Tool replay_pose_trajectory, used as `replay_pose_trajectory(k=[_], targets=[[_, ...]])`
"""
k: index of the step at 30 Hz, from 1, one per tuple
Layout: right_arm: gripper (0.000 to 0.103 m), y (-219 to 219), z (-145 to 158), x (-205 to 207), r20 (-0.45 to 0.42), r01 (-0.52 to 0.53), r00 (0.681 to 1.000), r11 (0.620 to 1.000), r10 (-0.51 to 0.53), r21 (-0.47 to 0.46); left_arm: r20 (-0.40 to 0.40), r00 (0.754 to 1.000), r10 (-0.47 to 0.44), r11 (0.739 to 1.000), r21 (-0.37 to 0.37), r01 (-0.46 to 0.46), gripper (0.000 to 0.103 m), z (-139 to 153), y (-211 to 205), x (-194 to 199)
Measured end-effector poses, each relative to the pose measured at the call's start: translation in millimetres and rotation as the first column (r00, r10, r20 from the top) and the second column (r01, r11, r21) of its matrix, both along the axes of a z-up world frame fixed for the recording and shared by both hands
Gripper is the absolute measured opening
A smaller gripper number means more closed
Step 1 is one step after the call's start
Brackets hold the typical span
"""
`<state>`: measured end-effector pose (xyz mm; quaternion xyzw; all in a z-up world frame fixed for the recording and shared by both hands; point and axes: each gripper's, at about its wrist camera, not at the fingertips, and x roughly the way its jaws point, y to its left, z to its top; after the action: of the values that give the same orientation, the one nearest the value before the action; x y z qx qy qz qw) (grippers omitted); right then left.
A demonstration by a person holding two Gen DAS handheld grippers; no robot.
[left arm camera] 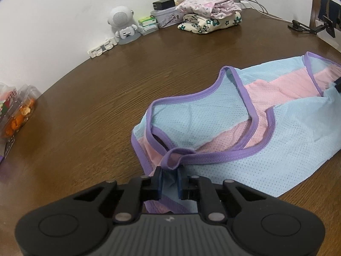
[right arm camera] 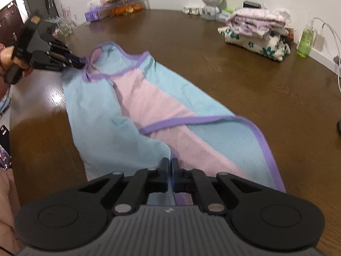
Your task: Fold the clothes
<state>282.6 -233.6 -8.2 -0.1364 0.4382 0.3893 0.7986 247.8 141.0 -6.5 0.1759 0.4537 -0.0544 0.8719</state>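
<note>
A sleeveless mesh garment [left arm camera: 223,128] in light blue and pink with purple trim lies stretched along the brown wooden table [left arm camera: 96,106]. My left gripper [left arm camera: 170,172] is shut on a bunched purple shoulder strap, with blue fabric showing between its fingers. In the right wrist view the same garment [right arm camera: 149,98] runs lengthwise away from me. There my right gripper [right arm camera: 171,164] is shut on a raised fold at the near hem. The left gripper [right arm camera: 82,60], held by a hand, pinches the strap at the far end. The right gripper's black tip shows at the left wrist view's right edge.
A pile of folded floral clothes [left arm camera: 210,12] sits at the back by the wall. Beside it are a tin box [left arm camera: 166,17] and a white robot-shaped speaker [left arm camera: 123,24]. A clear box of orange items [left arm camera: 19,113] stands at the left edge. A green bottle [right arm camera: 305,40] and cables stand at the right.
</note>
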Motion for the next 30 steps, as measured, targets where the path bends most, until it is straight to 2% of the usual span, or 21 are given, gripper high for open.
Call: replay_pose_trajectory(k=[12,15,18,19,21,24,26,28,30], targets=[[0.005,-29,1,-15,-0.012,0.088,0.996,0.996,-0.088,0.024,0.026,0.999,0.042,0.999,0.021,-0.042,0.012,-1,-5,-6],[0.013,-35,6,-21,-0.013,0.128,0.992,0.99,-0.127,0.064,0.033,0.998,0.053,0.998,0.027,-0.053,0.012,-2,-6,-6],[0.029,-43,9,-38,0.008,0.164,0.986,0.983,-0.165,0.085,0.039,0.998,0.056,0.998,0.03,-0.057,0.012,-3,-7,-8],[0.03,-47,8,-46,0.014,0.176,0.984,0.981,-0.178,0.085,0.041,0.998,0.056,0.998,0.031,-0.058,0.012,-3,-8,-8],[0.029,-54,4,-57,0.014,0.201,0.979,0.977,-0.203,0.072,0.045,0.997,0.054,0.998,0.038,-0.056,0.01,-4,-9,-9],[0.014,-61,-2,-79,0.071,0.205,0.976,0.978,-0.208,0.039,0.061,0.997,0.055,0.997,0.055,-0.058,0.009,-6,-13,-12],[0.013,-65,-3,-86,0.123,0.231,0.966,0.973,-0.229,-0.002,0.072,0.996,0.057,0.996,0.067,-0.062,0.009,-7,-15,-14],[0.014,-68,-2,-86,0.111,0.246,0.963,0.969,-0.245,0.009,0.076,0.994,0.073,0.995,0.06,-0.078,0.01,-6,-14,-15],[0.019,-67,0,-88,0.11,0.252,0.961,0.968,-0.252,0.02,0.086,0.992,0.091,0.995,0.022,-0.093,0.018,-1,-11,-19]])
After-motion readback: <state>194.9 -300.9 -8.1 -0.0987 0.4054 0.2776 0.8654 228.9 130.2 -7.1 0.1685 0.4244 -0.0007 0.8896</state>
